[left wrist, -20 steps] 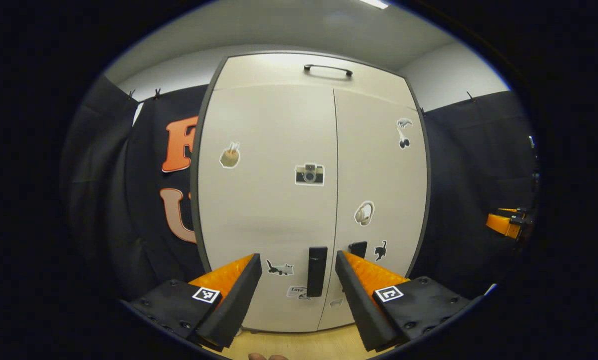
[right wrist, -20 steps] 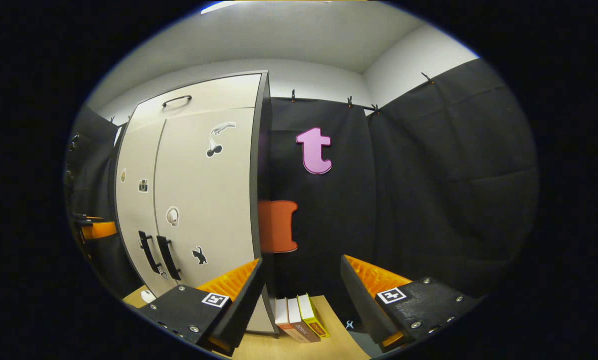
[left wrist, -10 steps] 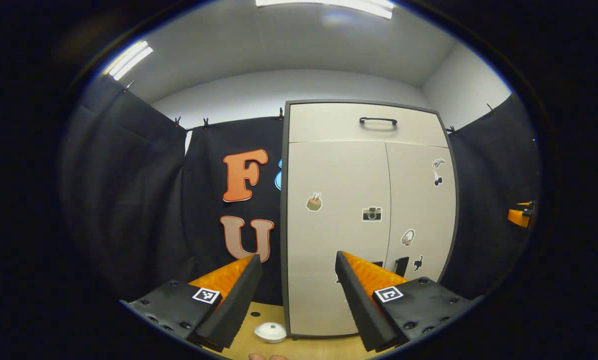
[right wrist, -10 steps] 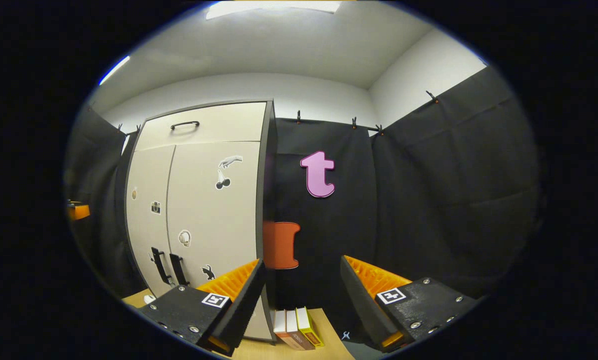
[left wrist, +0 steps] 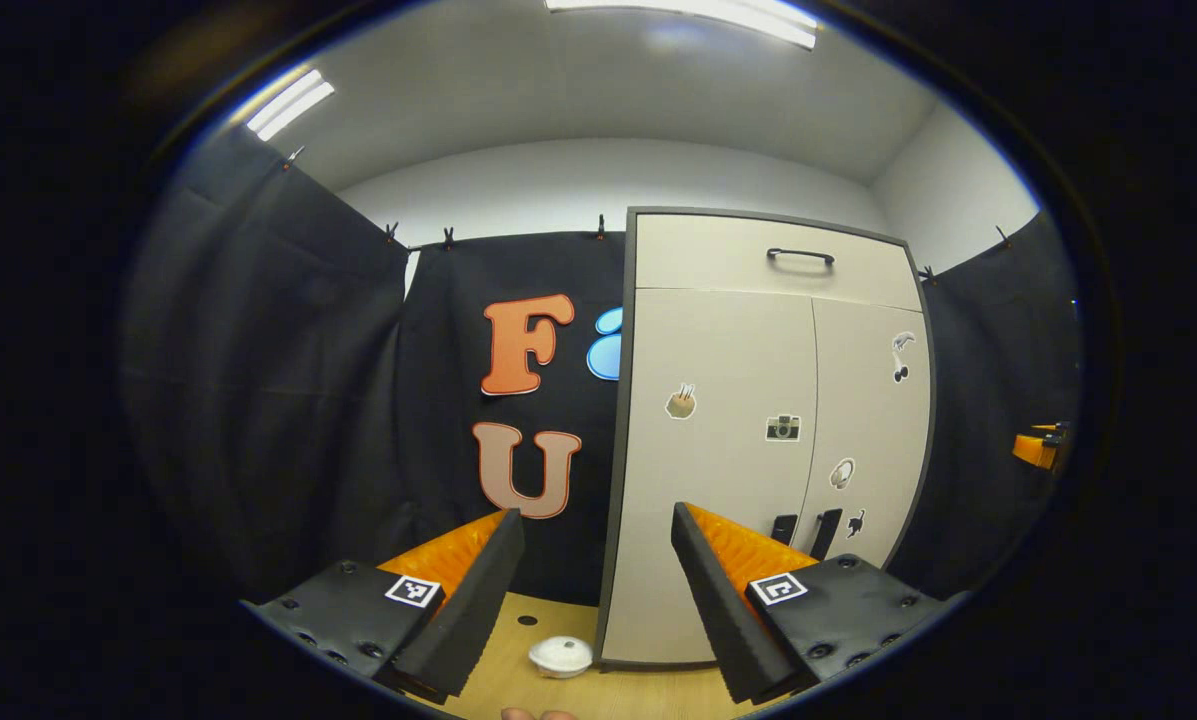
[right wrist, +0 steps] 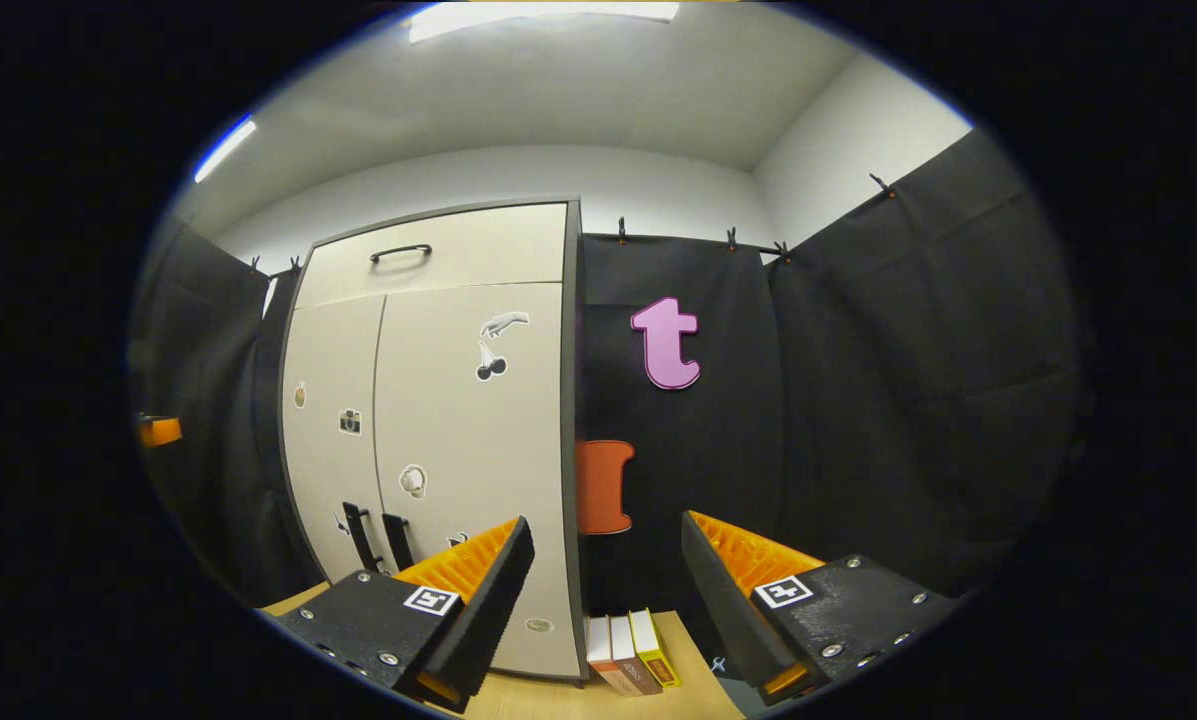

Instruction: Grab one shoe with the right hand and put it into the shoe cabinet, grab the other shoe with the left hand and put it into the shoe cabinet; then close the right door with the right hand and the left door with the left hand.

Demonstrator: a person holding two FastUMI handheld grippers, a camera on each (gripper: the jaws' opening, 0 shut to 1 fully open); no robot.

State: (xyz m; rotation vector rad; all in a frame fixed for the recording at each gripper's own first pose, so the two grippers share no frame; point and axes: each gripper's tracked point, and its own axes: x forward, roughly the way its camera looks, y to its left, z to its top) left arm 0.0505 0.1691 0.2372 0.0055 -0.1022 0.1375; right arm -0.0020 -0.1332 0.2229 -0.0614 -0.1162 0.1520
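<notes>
Beige shoe cabinet (left wrist: 718, 460), both doors (right wrist: 468, 450) shut; L gripper (left wrist: 591, 560) & R gripper (right wrist: 603, 560) jaws apart, empty; task looks complete, no further move req'd.

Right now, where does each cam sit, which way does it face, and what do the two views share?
Left gripper view: rides the left gripper, faces the shoe cabinet from its left front; own fingers low, open; small white object on the tabletop.
Right gripper view: rides the right gripper, faces the cabinet's right edge; own fingers low, open; books beside the cabinet.
Shared: the cabinet with both doors closed, handles, stickers.
</notes>
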